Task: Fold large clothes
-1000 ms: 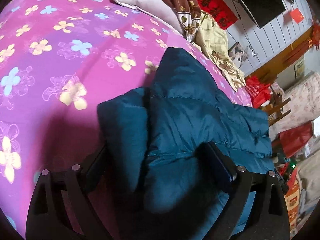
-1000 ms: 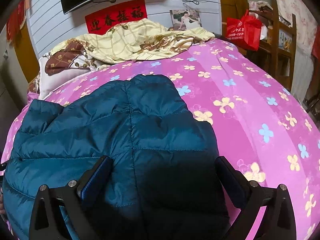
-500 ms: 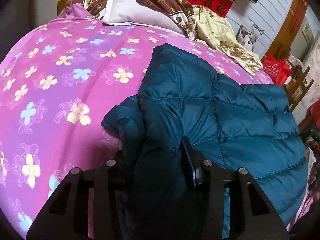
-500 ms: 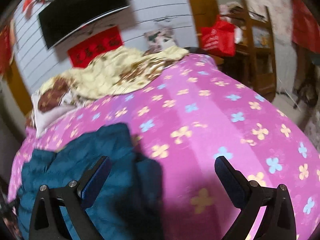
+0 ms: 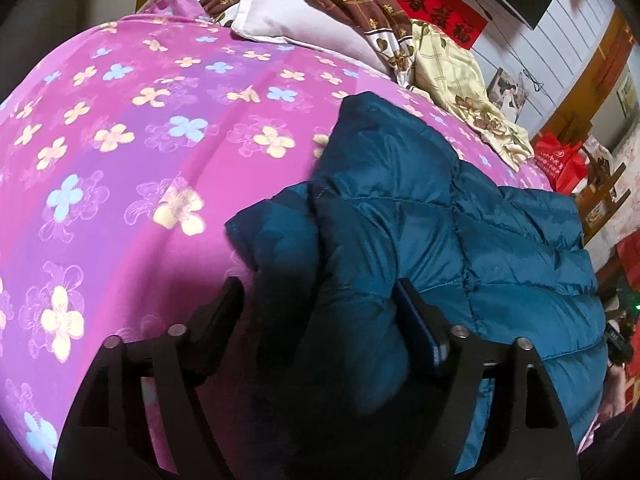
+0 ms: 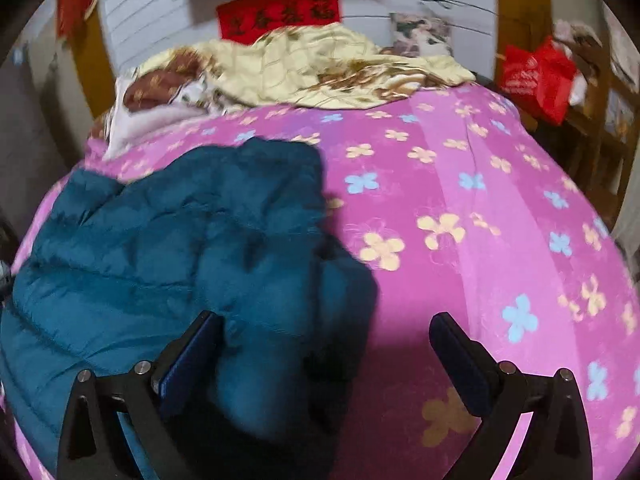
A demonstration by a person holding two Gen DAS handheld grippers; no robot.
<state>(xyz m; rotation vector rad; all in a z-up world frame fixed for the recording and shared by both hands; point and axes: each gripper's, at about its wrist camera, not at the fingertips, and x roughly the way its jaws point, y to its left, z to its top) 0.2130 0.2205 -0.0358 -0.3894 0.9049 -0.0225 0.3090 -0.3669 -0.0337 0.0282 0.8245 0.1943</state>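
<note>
A teal quilted puffer jacket [image 5: 460, 240] lies on a pink flowered bedsheet [image 5: 120, 160]. In the left wrist view my left gripper [image 5: 320, 312] stands open around a bunched fold of the jacket's left edge, its fingers [image 5: 420, 336] on either side of the padding. In the right wrist view the jacket [image 6: 180, 248] fills the lower left. My right gripper [image 6: 326, 344] is open, with the jacket's right edge between its fingers [image 6: 192, 356]; the right finger is over bare sheet [image 6: 480, 200].
Pillows [image 5: 304, 20] and a yellow patterned quilt [image 6: 320, 68] are piled at the head of the bed. A red banner [image 6: 280, 20] hangs on the wall. A red bag [image 6: 536, 76] sits on wooden furniture to the right of the bed.
My left gripper closed on the jacket's fold half a second ago and now stands open again. My right gripper swung right off the jacket, then came back over its right edge.
</note>
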